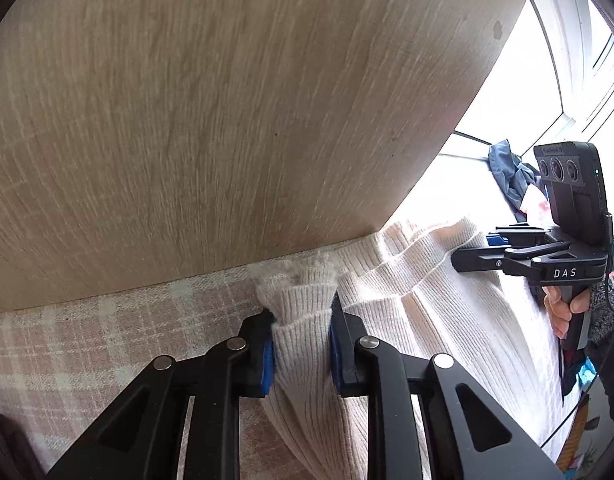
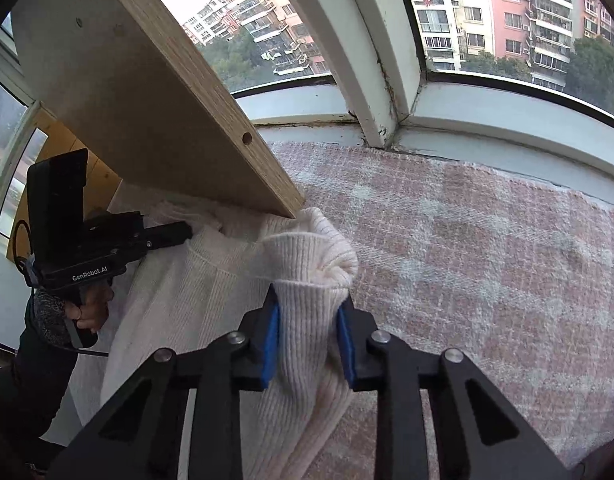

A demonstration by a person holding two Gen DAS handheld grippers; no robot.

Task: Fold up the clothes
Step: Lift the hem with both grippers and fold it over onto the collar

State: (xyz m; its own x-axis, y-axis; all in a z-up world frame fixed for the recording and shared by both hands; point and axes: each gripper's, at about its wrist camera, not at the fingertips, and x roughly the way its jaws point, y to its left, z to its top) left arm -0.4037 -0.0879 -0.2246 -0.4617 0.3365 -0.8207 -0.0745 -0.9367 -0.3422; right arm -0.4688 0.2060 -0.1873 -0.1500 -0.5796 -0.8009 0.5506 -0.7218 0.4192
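Both tongs, left and right, pinch bunched corners of a cream ribbed sweater

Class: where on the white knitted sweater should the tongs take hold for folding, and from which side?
At the sweater's bunched ribbed corners, from the near side. Both the left tongs and right tongs already pinch one; the wooden board blocks the far side.
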